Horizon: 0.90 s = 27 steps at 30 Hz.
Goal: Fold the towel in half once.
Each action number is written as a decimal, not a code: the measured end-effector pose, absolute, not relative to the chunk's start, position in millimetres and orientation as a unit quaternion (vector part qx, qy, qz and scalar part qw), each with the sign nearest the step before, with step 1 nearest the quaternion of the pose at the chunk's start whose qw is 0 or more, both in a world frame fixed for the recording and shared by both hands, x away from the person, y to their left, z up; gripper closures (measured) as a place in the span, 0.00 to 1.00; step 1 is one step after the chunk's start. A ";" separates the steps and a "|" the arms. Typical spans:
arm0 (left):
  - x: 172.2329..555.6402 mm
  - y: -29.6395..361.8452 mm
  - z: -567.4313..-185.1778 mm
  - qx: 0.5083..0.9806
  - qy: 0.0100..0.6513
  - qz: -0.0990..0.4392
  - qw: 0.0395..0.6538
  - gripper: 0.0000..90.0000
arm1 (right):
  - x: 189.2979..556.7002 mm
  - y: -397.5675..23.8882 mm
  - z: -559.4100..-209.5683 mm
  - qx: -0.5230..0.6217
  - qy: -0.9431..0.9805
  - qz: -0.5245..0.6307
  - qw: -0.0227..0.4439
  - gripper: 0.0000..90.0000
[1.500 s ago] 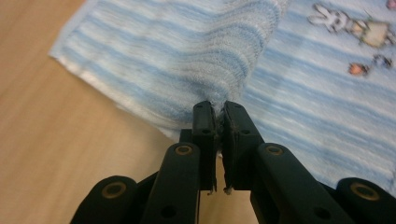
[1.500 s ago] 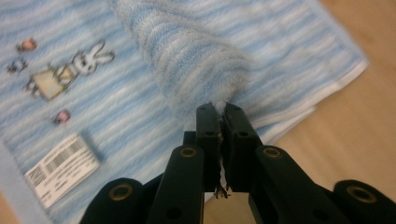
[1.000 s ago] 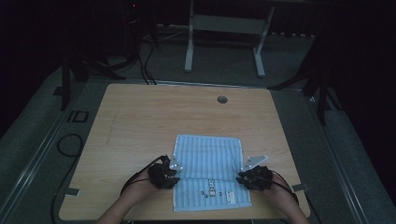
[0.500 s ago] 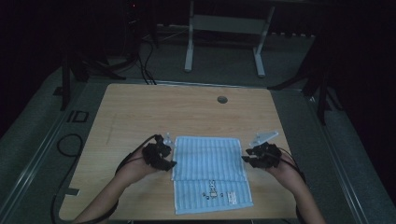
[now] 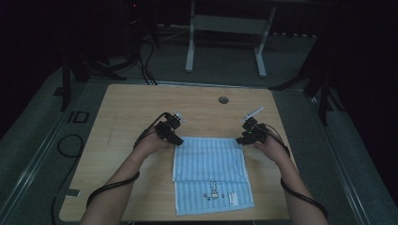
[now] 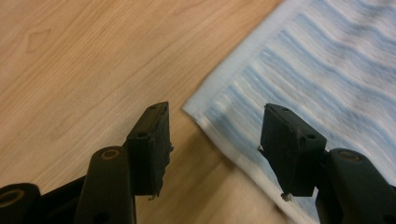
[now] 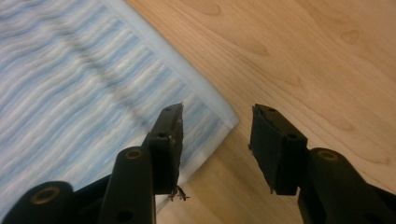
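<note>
Worktop [image 5: 141, 108]: pale wood grain, round hole [image 5: 223, 100] near the far edge. Room: dark, grey floor, cables, a white metal frame [image 5: 225, 28] beyond. Cloth [image 5: 210, 161]: blue-striped, folded, lying flat at the near middle, small print on its near flap. Left tongs [image 5: 176, 140]: at the cloth's far left corner, jaws just been opening, parted, nothing gripped. Right tongs [image 5: 240, 139]: at the far right corner, likewise parted and free.
</note>
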<state>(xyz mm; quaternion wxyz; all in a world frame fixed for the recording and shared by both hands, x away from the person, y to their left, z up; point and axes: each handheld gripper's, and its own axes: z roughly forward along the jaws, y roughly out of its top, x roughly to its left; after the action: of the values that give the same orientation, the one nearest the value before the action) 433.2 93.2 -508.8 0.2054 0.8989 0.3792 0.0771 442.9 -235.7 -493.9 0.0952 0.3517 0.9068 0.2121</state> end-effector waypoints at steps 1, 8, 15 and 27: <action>434.4 92.8 -510.0 0.898 0.380 0.079 0.205 0.48 | 447.1 -234.9 -497.3 0.358 0.906 0.209 0.089 0.58; 436.6 89.7 -518.7 0.898 0.384 0.074 0.203 0.48 | 457.8 -231.3 -511.4 0.382 0.900 0.196 0.081 0.58; 436.7 87.8 -527.7 0.905 0.373 0.071 0.190 0.54 | 457.9 -219.6 -521.8 0.362 0.916 0.158 0.074 0.68; 431.9 75.9 -514.6 0.918 0.335 0.075 0.198 0.96 | 455.3 -207.4 -514.2 0.329 0.930 0.139 0.080 0.93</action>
<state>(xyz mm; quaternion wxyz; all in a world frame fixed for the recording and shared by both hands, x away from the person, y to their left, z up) 431.9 75.9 -514.6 0.1978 0.9180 0.3354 0.0750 455.3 -207.4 -514.2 0.0803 0.3294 0.9304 0.1392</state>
